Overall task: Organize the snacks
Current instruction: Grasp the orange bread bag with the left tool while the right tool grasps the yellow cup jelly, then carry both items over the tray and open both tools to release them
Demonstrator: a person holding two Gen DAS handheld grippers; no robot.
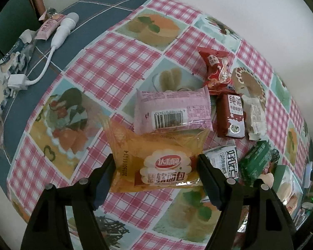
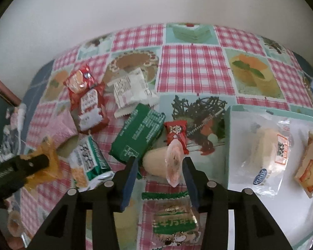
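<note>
My left gripper (image 1: 156, 166) is clamped on the orange bread packet (image 1: 156, 156); both fingers press its sides, and the packet is pinched inward between them. In the right wrist view I see that same gripper from the side, with the orange wrapper crumpled around its tip. Just beyond the bread packet lies the pink packet (image 1: 173, 110), barcode side up, and the two overlap at their edges. To its right sit the dark red milk packet (image 1: 230, 118) and the white packet (image 1: 254, 114), with a red packet (image 1: 216, 70) behind them.

My right gripper (image 2: 160, 162) stands fairly wide, fingers apart and gripping nothing. Between the fingertips lies a jelly cup (image 2: 162, 162) on its side, its pink foil lid facing right; whether either pad touches it I cannot tell. Just behind the cup is a small red candy (image 2: 176, 133), and to the left a green packet (image 2: 139, 135), which touches the cup's base. A green and white packet (image 2: 89, 160) lies further left, near my left gripper. Under my right gripper, close to the camera, is a green cracker packet (image 2: 173, 223).

The white tray (image 2: 260, 212) is at the right, on the checked tablecloth (image 2: 189, 66). It holds a clear bread bag (image 2: 265, 152) with a blue label and an orange snack packet (image 2: 308, 164), side by side and apart.
</note>
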